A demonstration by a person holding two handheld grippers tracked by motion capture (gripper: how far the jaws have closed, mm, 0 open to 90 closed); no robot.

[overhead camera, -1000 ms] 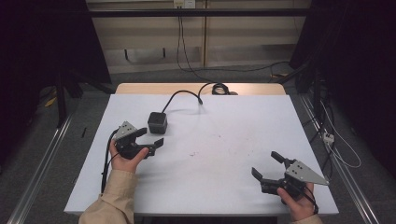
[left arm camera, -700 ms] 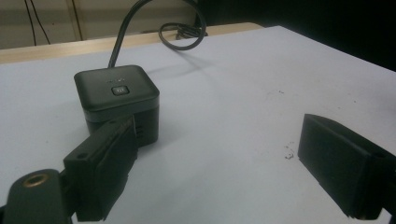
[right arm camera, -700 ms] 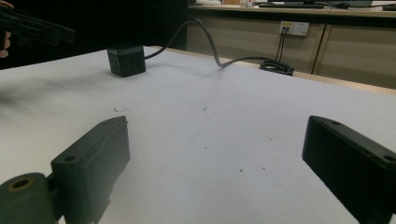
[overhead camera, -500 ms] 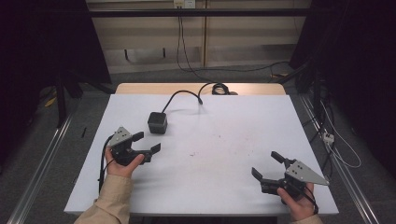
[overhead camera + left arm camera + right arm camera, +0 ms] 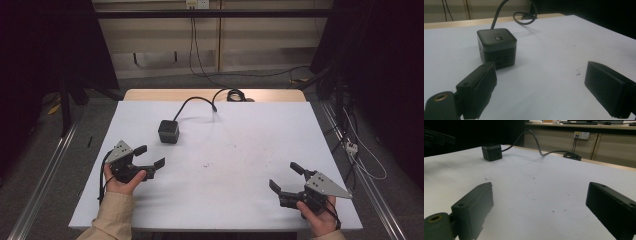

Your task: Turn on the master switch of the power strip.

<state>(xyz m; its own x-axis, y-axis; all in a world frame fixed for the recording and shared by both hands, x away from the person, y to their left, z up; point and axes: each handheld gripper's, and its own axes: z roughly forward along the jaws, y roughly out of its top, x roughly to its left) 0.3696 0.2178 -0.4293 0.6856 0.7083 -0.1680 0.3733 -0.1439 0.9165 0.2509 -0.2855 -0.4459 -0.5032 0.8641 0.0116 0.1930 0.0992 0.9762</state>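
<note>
High view shows left claw [image 5: 149, 156] and right claw [image 5: 286, 176] both spread wide, empty, above the white table [image 5: 240, 145].

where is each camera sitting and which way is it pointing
High view: above the person's side, looking forward and down on the white table; shows both hands, left gripper, right gripper.
Left gripper view: rides low, faces the black power cube; own jaws open.
Right gripper view: low, looks across the table; own jaws open.
Shared: the cube and its cable.
</note>
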